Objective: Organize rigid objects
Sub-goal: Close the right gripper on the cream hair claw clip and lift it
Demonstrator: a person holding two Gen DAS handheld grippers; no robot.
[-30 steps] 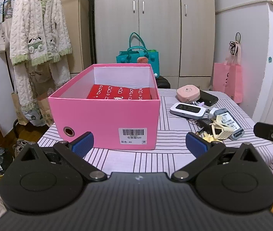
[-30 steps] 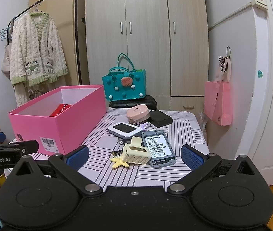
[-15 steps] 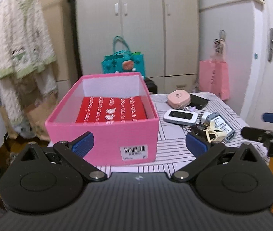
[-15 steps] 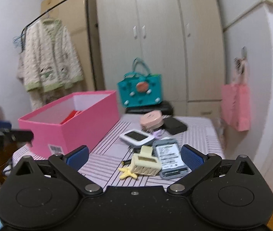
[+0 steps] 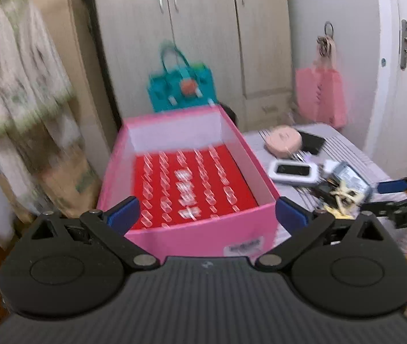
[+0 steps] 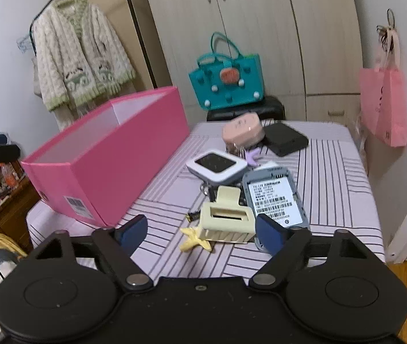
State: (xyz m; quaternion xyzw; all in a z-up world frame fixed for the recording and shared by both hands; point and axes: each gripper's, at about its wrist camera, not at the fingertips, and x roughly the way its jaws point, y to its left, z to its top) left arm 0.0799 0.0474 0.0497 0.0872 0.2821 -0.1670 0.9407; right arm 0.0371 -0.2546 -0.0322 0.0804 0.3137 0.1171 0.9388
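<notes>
right gripper [image 6: 202,232]: jaws just narrowing, nothing pinched, cream plastic claw hair clip [image 6: 226,219] between them on striped tablecloth [image 6: 329,172] | left gripper [image 5: 206,215]: spread empty over open pink cardboard box [image 5: 203,236]

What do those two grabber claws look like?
Both match: the left claw and right claw each have a black ribbed body, two round black discs, thin black arms with silver pins, and blue pads on the finger ends. No sleeve shows.
</notes>
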